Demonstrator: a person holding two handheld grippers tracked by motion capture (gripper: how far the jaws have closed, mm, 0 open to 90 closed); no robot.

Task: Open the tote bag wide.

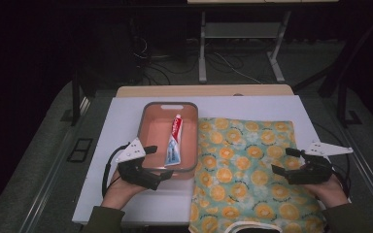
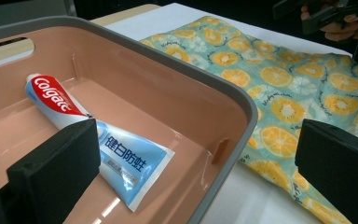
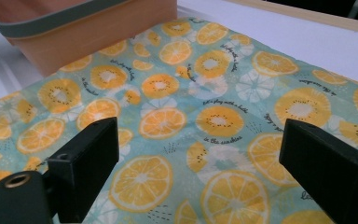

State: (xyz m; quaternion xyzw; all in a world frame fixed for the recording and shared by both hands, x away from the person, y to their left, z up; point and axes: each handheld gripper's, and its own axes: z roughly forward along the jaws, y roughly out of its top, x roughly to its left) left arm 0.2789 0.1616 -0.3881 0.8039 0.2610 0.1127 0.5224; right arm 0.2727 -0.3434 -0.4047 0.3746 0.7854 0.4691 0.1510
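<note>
Black-jawed left gripper point(image 1: 156, 162) hovers at the pink tray's point(image 1: 150, 112) near-left corner, jaws wide, empty; toothpaste tube point(image 1: 174, 141) lies inside. Right gripper point(image 1: 286, 161), wide, empty, hovers over the fruit-print cloth point(image 1: 243, 165).

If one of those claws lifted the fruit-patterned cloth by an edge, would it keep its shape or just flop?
Probably flop: the cloth lies flat with soft wrinkles, so it looks thin and limp. It likely weighs little, so a push might bunch it up, not slide it. Its edge touches the tray, which could snag it.
</note>
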